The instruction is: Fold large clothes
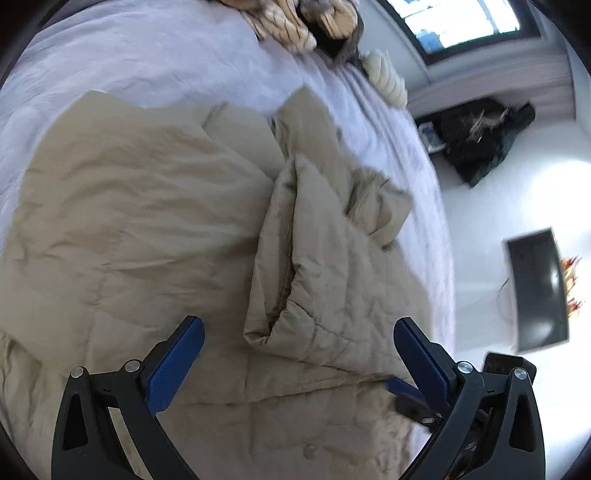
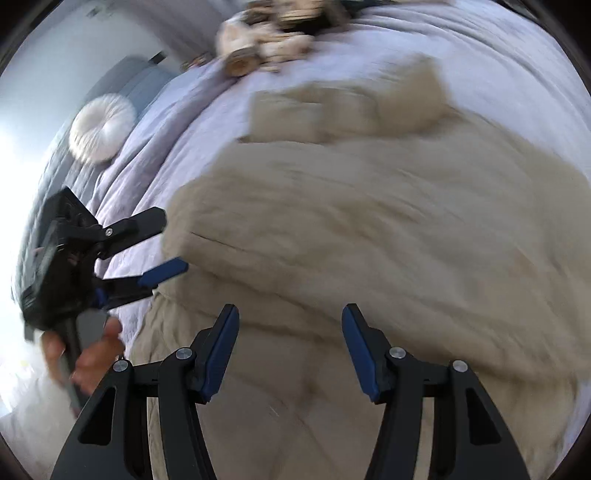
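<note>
A large beige padded coat lies spread on a lilac bedspread. One sleeve is folded over its body, the cuff pointing toward me. My left gripper is open and empty, hovering just above the coat near that cuff. In the right wrist view the coat fills the blurred frame. My right gripper is open and empty above the coat. The left gripper shows there at the left, open, over the coat's edge, held by a hand.
Knitted cushions and soft items lie at the bed's head. A round white cushion sits at the bed's side. On the white floor lie a dark garment pile and a black screen. The bed edge runs along the right.
</note>
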Demonstrator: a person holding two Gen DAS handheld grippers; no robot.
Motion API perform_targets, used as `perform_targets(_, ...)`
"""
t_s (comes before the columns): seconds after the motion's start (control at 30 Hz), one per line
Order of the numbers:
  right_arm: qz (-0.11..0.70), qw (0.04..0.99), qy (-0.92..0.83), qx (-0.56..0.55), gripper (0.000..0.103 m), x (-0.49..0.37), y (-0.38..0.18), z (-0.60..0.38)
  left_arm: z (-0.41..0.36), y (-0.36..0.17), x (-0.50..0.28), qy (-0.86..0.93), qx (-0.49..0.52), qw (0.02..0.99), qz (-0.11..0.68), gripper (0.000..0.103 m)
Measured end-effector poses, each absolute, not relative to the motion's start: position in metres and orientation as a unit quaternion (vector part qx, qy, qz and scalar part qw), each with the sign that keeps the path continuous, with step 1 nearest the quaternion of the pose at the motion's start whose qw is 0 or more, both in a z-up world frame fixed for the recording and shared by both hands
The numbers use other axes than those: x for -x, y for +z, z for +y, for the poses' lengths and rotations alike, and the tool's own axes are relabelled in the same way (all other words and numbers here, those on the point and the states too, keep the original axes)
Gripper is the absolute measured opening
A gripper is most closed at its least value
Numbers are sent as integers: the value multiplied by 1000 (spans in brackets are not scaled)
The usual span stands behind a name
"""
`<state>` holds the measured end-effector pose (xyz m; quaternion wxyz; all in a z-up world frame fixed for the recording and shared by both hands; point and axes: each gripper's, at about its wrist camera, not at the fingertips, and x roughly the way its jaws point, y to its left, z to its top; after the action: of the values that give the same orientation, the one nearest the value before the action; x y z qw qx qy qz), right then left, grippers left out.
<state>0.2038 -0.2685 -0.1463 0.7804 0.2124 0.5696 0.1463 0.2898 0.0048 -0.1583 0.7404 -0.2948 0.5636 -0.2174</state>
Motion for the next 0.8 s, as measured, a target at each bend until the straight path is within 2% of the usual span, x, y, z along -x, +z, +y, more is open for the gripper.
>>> perform_targets(0.1, 578, 752, 103, -299, 62, -184, -162, -324, -7, -162, -295, -213, 279, 742, 571, 103)
perform_targets(0.17, 563, 729, 67, -383, 62, -170, -176, -366, -11, -159, -297, -209, 278, 746, 568, 97)
perform_targets(0.23, 532, 713, 40, -456, 62, -158, -185, -400, -12, -157, -300, -206, 274, 749, 567, 78)
perform_targets(0.3, 496, 710, 18, -499, 62, -153, -189, -422, -15, -156, -304, -207, 265, 748, 572, 32)
perform_targets(0.33, 484, 711, 8, -510, 62, -153, -191, -428, -16, -156, -304, -210, 260, 747, 575, 21)
perform_targets(0.37, 476, 711, 1, -517, 62, -153, -192, -434, -14, -155, -302, -214, 262, 746, 573, 17)
perform_targets(0.4, 472, 711, -2, -521, 58, -155, -193, -436, -11, -152, -299, -216, 265, 750, 566, 16)
perform_targets(0.43, 472, 711, -4, -521, 43, -156, -194, -437, -8, -147, -292, -218, 264, 757, 557, 16)
perform_targets(0.47, 476, 714, -6, -514, 32, -158, -194, -436, -5, -144, -286, -218, 262, 761, 552, 16)
perform_targets(0.5, 480, 718, -7, -505, 15, -159, -195, -433, -1, -143, -279, -215, 260, 764, 550, 16)
perform_targets(0.6, 490, 728, -1, -478, 10, -158, -195, -427, 7, -155, -259, -198, 243, 765, 562, 16)
perform_targets(0.8, 506, 731, -7, -457, 10, -158, -212, -426, 14, -178, -251, -190, 231, 757, 581, 17)
